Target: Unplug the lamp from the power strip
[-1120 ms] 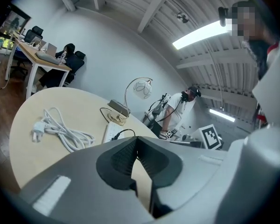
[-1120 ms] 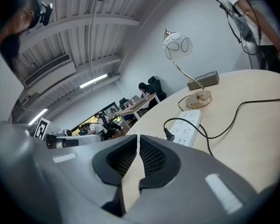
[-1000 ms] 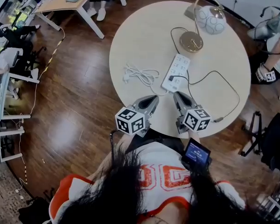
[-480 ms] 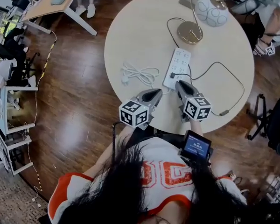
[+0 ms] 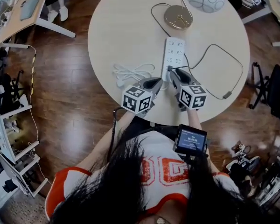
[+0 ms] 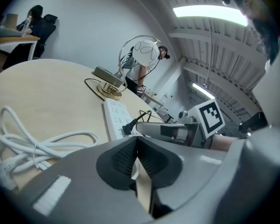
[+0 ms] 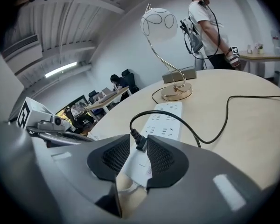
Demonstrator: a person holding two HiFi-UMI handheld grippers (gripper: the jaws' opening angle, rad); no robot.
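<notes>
R gripper jaws apart, just been opening, black plug between pads, not yet pinched. L gripper jaws together, empty. Plug sits in power strip end nearest table's near edge; lamp at far edge. Step: approach. Next: pinch plug, pull straight out. No legible print.

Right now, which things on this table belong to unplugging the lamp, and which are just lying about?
Part of the job:
- lamp
- power strip
- black plug, still in the strip
- right gripper, jaws just opening, the plug between them but not gripped

Lying about:
- coiled white cable
- flat grey box behind the lamp
</notes>
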